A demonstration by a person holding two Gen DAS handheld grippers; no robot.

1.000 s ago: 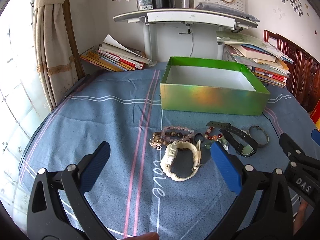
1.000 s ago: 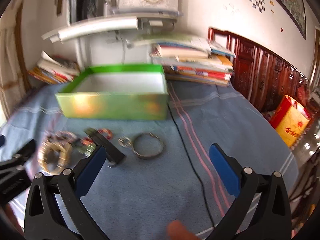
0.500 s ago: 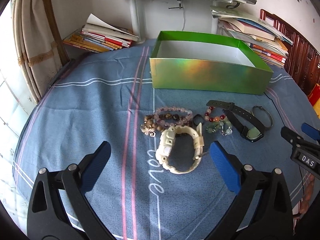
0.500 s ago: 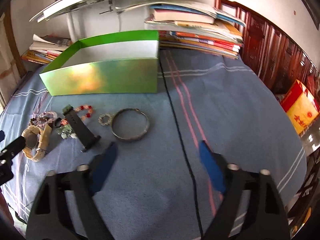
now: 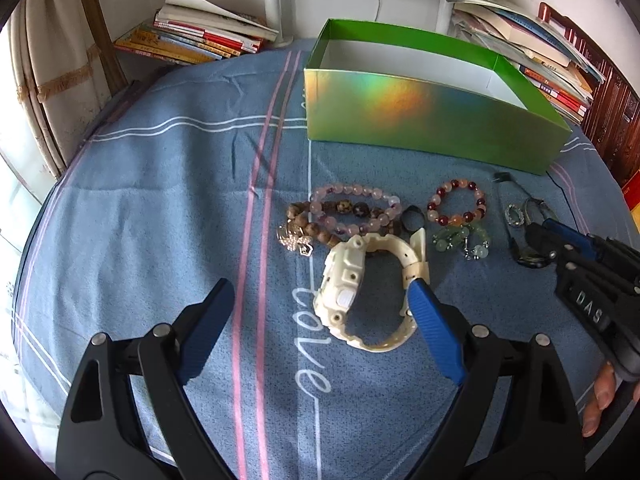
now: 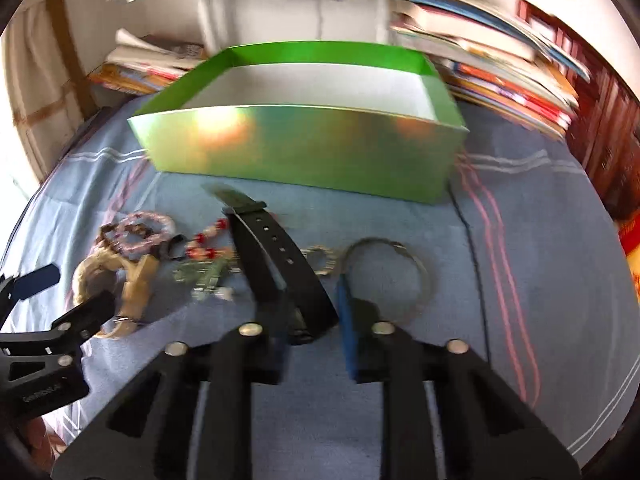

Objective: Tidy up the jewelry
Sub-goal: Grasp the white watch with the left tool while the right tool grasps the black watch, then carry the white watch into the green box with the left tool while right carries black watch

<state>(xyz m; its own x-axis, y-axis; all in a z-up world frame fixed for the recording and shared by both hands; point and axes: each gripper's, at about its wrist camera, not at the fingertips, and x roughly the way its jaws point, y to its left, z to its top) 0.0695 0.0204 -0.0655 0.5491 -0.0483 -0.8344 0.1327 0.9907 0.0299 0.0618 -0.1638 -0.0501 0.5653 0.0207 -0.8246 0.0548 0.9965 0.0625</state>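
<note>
A cream watch (image 5: 362,284) lies on the blue cloth, with bead bracelets (image 5: 352,210) and a red bead bracelet (image 5: 456,202) behind it. My left gripper (image 5: 320,320) is open, its right finger (image 5: 434,332) beside the cream watch's strap. A black watch (image 6: 280,264) lies to the right, with a silver bangle (image 6: 386,268) beside it. My right gripper (image 6: 310,332) has narrowed around the black watch's near end; the view is blurred. The open green box (image 5: 420,108) stands behind the jewelry, also in the right wrist view (image 6: 304,148).
Stacks of books (image 5: 200,38) lie at the back left and back right (image 5: 548,60). A white desk leg (image 5: 274,0) stands behind the box. A dark wooden bed frame (image 6: 604,128) is at the right. A curtain (image 5: 52,60) hangs at the left.
Both grippers have moved down and forward toward the jewelry. The right gripper's fingers have closed in from wide open around the black watch. The left gripper stays open.
</note>
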